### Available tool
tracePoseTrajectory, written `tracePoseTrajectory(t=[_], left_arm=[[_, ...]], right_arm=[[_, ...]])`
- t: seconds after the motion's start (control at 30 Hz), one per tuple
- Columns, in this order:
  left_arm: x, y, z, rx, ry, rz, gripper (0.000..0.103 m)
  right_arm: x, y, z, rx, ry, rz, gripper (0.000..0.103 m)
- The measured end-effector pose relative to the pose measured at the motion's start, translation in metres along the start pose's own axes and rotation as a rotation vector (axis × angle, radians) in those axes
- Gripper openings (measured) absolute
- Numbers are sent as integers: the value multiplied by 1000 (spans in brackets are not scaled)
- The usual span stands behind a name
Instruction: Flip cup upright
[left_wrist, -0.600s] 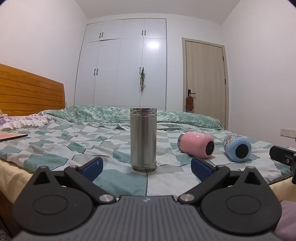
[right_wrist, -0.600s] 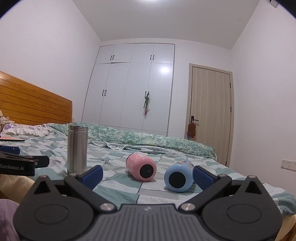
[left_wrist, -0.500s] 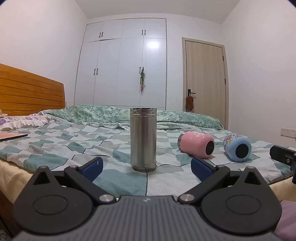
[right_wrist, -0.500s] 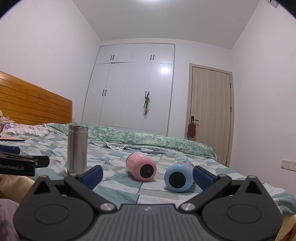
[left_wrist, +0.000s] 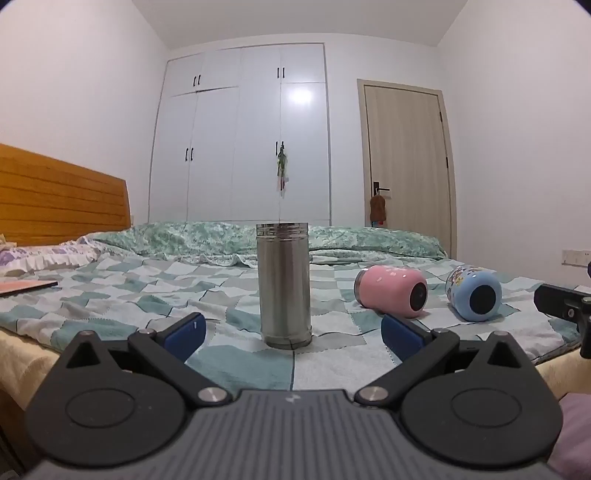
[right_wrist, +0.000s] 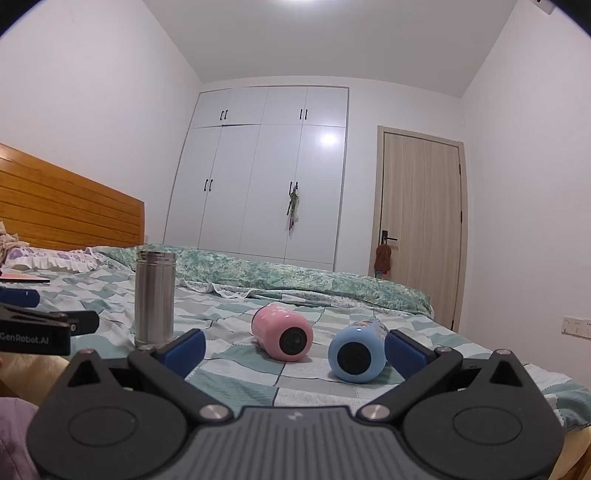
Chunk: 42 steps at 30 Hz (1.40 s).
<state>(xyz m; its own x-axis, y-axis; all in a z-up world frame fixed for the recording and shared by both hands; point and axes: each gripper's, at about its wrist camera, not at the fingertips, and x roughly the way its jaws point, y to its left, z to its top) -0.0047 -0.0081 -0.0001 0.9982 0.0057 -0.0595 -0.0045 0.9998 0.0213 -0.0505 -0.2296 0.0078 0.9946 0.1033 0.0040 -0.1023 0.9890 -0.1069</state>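
A steel cup (left_wrist: 284, 284) stands upright on the checked bedspread, straight ahead of my open, empty left gripper (left_wrist: 291, 334); it also shows at left in the right wrist view (right_wrist: 154, 297). A pink cup (left_wrist: 391, 291) (right_wrist: 282, 332) and a blue cup (left_wrist: 474, 293) (right_wrist: 357, 351) lie on their sides to its right, bases toward me. My right gripper (right_wrist: 294, 350) is open and empty, short of the pink and blue cups. Each gripper shows at the edge of the other's view.
The bed (left_wrist: 110, 295) has a wooden headboard (left_wrist: 55, 199) at left, a pillow and a flat book (left_wrist: 26, 288). A folded green quilt (right_wrist: 295, 280) lies behind the cups. White wardrobe and a door stand at the far wall.
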Motion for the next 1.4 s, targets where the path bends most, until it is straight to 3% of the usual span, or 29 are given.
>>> tracePoseTrajectory(t=[1.4], left_arm=[[2,2,-1,-7,9,2,103]], right_arm=[[1,0,0,1,1,0,103]])
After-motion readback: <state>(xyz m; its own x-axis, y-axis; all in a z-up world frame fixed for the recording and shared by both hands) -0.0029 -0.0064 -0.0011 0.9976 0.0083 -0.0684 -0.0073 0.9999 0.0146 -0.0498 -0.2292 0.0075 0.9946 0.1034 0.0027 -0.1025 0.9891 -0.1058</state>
